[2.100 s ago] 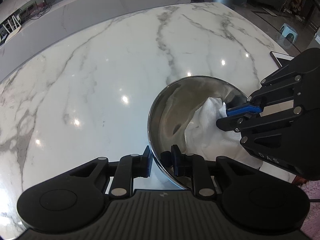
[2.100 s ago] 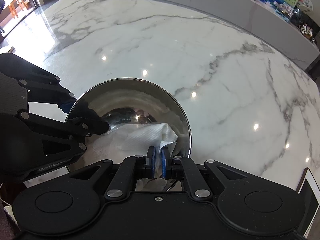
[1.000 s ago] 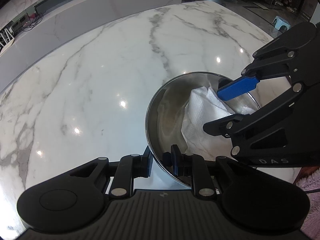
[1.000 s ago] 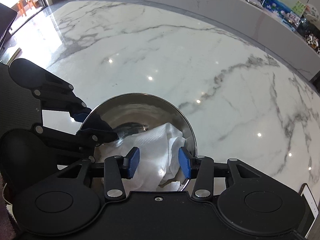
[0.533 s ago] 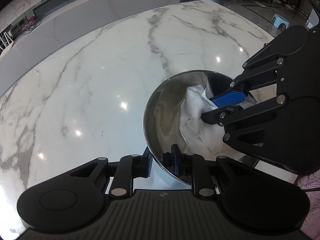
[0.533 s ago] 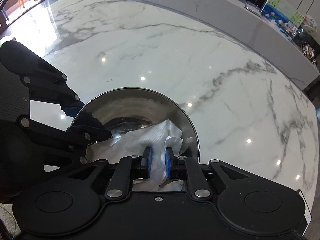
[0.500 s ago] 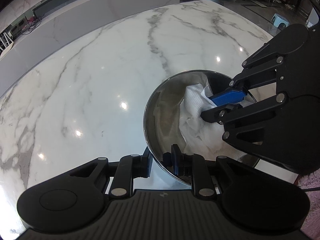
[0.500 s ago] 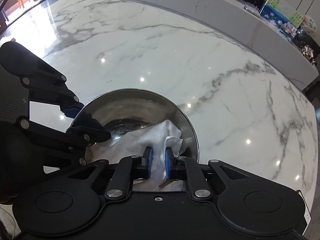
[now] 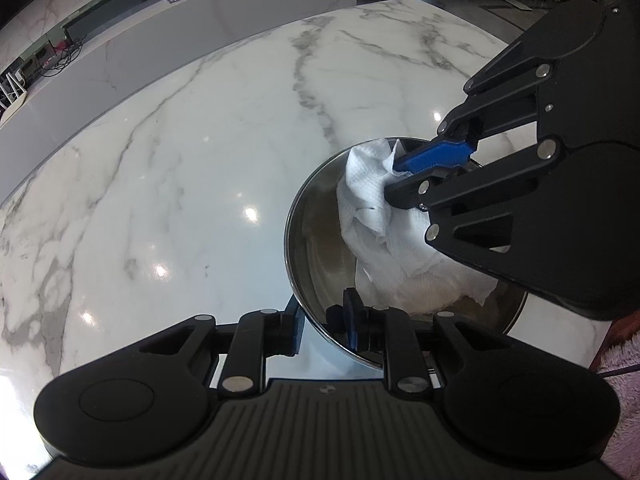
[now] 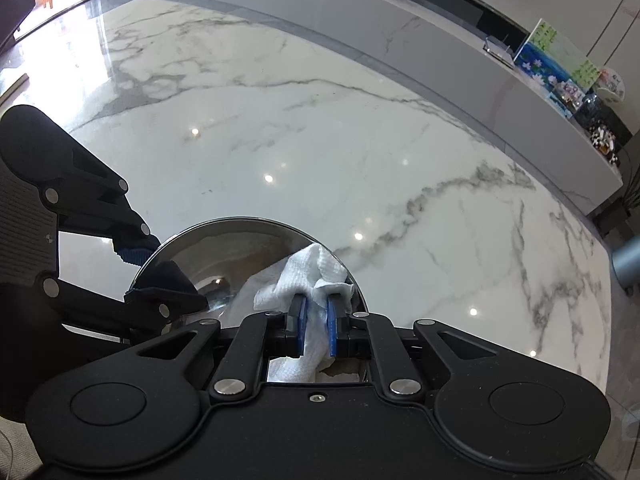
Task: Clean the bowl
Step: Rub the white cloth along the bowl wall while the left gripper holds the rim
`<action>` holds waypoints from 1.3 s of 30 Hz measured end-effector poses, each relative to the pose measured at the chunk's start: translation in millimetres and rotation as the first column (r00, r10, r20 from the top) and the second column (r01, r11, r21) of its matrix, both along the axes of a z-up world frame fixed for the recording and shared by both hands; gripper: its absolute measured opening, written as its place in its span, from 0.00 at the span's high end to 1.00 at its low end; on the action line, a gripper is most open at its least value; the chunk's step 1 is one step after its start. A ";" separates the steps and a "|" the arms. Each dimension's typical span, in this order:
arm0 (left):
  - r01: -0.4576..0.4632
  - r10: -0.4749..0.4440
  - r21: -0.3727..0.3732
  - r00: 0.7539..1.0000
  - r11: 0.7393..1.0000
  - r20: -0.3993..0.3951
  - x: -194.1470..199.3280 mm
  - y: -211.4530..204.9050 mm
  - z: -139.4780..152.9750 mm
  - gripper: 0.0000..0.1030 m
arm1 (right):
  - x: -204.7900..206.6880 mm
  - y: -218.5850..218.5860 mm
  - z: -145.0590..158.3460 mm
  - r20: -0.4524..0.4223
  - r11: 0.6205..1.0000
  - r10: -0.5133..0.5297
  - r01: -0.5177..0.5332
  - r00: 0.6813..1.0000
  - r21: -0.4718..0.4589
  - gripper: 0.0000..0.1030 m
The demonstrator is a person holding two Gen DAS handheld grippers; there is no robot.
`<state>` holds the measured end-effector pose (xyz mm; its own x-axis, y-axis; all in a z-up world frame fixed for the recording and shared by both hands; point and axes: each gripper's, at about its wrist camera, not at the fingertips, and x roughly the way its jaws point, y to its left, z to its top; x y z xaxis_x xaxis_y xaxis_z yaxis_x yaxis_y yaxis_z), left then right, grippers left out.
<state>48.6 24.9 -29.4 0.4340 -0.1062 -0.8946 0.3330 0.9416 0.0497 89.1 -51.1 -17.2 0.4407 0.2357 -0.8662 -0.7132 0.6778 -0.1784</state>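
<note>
A shiny steel bowl rests on the white marble table. My left gripper is shut on the bowl's near rim, one blue pad outside and one inside; the same gripper comes in from the left in the right wrist view. A crumpled white paper towel lies inside the bowl and reaches its far rim. My right gripper is shut on the towel's bunched top; in the left wrist view that right gripper comes in from the right.
A long grey counter with picture cards and cables runs behind the table. A grey cylinder stands off the table's right end. A pink fuzzy fabric lies by the near right edge.
My right gripper, open over the towel a second ago, has closed on it and lifted the bunched top toward the bowl's far rim. The left gripper and bowl have stayed put.
</note>
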 end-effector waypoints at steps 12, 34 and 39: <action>-0.031 0.031 0.003 0.999 1.000 0.011 2.3 0.7 0.3 0.82 | -2.5 -14.2 -5.8 -0.188 0.998 -0.042 0.050 0.981 0.039 0.91; -0.039 0.038 -0.021 0.998 0.999 -0.052 -1.8 7.3 -2.2 0.82 | -8.6 -16.4 -5.2 -0.177 0.995 -0.066 0.077 0.982 0.055 0.92; -0.002 0.002 -0.002 1.000 1.000 -0.030 -2.3 2.0 -2.2 0.82 | -4.4 -11.1 -4.6 -0.136 0.997 -0.063 0.068 0.989 0.033 0.92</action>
